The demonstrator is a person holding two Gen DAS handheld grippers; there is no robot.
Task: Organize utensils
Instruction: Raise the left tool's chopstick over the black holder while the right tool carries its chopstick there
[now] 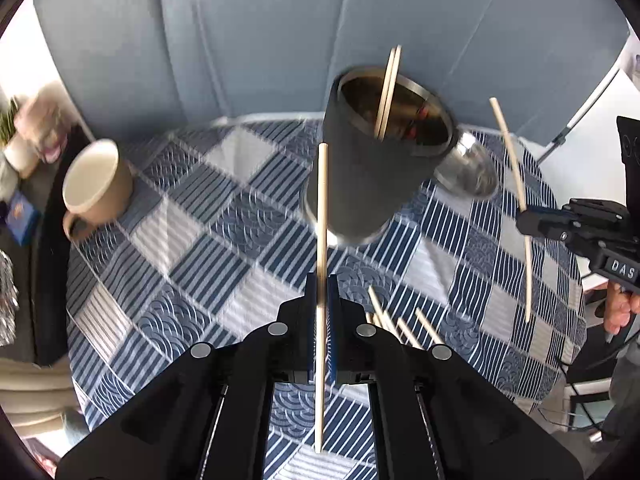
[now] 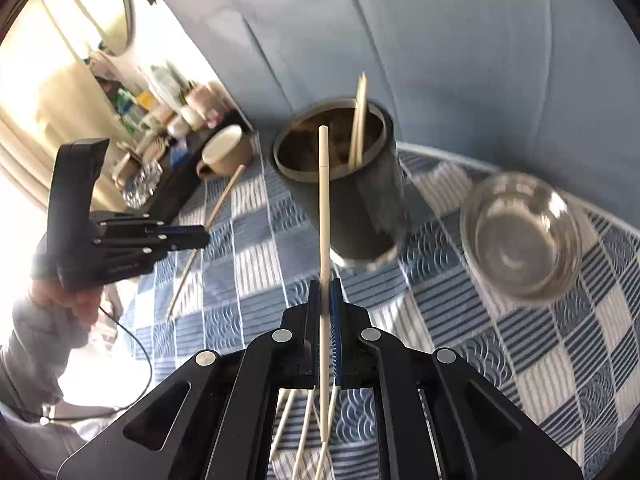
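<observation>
Each gripper, left (image 1: 321,292) and right (image 2: 325,300), has its fingers clenched on one chopstick above the checked counter (image 1: 192,216); left view alone shows loose chopsticks (image 1: 400,322) fully, right view the glass bowl (image 2: 520,236) beside the dark holder (image 2: 360,200).

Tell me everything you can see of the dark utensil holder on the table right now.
The utensil holder is a tall, dark, matte cylinder with a lighter metal-looking rim and base, its inside brownish and shiny. It stands upright on the blue and white checked tablecloth, near the table's far edge by the blue-grey backdrop. Two pale chopsticks already lean inside it, tips above the rim. A shiny metal bowl sits close beside it; whether they touch is unclear. Neither hand-held gripper touches it.
</observation>
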